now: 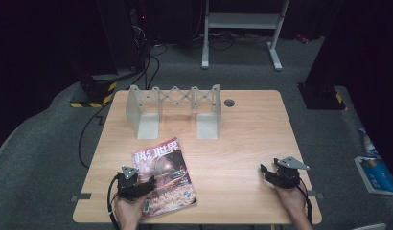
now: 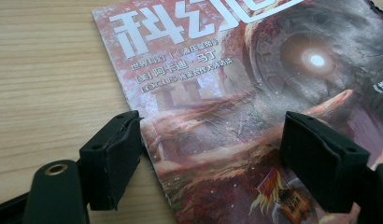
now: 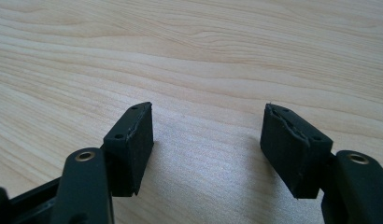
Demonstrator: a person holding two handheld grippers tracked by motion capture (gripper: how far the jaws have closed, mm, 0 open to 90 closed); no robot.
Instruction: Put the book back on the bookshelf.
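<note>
Magazine lies flat at the table's near-left, long axis running away and slightly left, title end far. Left gripper hovers spread over its left edge; right gripper spread, empty.

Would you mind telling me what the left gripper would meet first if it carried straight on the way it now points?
Most likely the magazine: the left gripper stands open right at its near edge, one jaw over bare table, so it would slide onto the cover.
</note>
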